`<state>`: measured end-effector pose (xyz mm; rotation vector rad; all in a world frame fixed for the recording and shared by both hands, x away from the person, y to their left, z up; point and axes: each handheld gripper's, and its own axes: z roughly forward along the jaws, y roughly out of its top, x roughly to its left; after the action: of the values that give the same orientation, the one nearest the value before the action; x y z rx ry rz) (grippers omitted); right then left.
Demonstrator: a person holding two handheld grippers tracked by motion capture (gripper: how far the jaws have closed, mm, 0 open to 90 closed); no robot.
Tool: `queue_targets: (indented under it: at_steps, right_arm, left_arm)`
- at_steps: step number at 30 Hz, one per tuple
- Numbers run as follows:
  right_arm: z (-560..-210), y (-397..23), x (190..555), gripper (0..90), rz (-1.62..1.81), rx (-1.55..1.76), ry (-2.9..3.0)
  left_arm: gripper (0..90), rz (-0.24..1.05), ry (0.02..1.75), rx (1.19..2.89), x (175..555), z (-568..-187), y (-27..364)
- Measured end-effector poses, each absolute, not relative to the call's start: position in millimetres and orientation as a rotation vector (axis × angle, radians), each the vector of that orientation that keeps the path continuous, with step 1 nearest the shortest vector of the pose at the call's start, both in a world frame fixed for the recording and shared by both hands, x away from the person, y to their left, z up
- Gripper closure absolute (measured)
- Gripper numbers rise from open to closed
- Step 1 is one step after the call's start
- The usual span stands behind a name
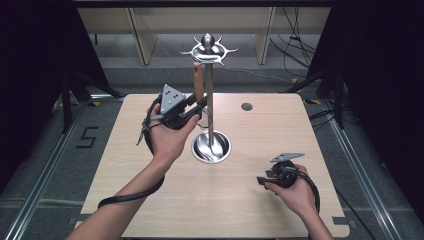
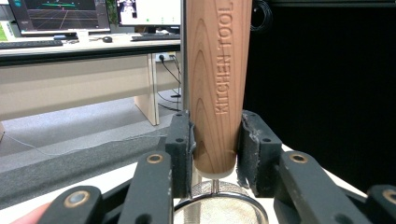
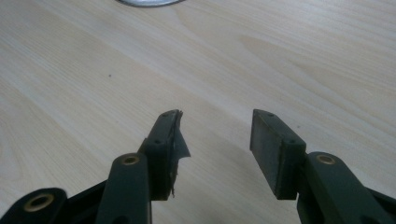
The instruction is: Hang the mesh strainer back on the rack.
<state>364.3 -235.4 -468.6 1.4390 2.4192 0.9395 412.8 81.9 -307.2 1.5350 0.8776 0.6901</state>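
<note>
A metal utensil stand (image 1: 209, 107) rises from a round steel base (image 1: 222, 150) at the table's middle, with a crown of hooks (image 1: 208, 50) on top. A wooden handle (image 1: 198, 80) stamped "KITCHEN TOOL" (image 2: 218, 70) stands upright beside the pole, its top up by the hooks. My left gripper (image 1: 200, 103) (image 2: 217, 135) is shut on the handle's lower end, both pads against the wood. Below the handle hangs a round wire-mesh head (image 2: 219, 205). My right gripper (image 1: 261, 180) (image 3: 217, 135) rests low over the table at the front right, open, with nothing between its fingers.
The light wooden table (image 1: 260, 210) (image 3: 280, 56) has a small dark round hole (image 1: 246, 106) at the back right. The base's rim (image 3: 144, 2) lies ahead of the right gripper. Desks with monitors (image 2: 60, 14) stand beyond the table.
</note>
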Motion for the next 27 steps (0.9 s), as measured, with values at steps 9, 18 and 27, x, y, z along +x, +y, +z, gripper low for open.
queue_targets:
  at_steps: [9, 18, 27]
  right_arm:
    - [-470, -236, 364, 53.1, 0.946, 1.444, 2.415]
    - [-469, -237, 364, 52.4, 0.922, 1.432, 2.436]
    - [-468, -236, 364, 51.9, 0.926, 1.441, 2.433]
  left_arm:
    - [63.8, 0.684, 0.863, 1.545, 414, -307, 80]
    - [59.4, 0.682, 0.867, 1.534, 412, -306, 87]
    - [51.4, 0.634, 0.848, 1.576, 403, -299, 94]
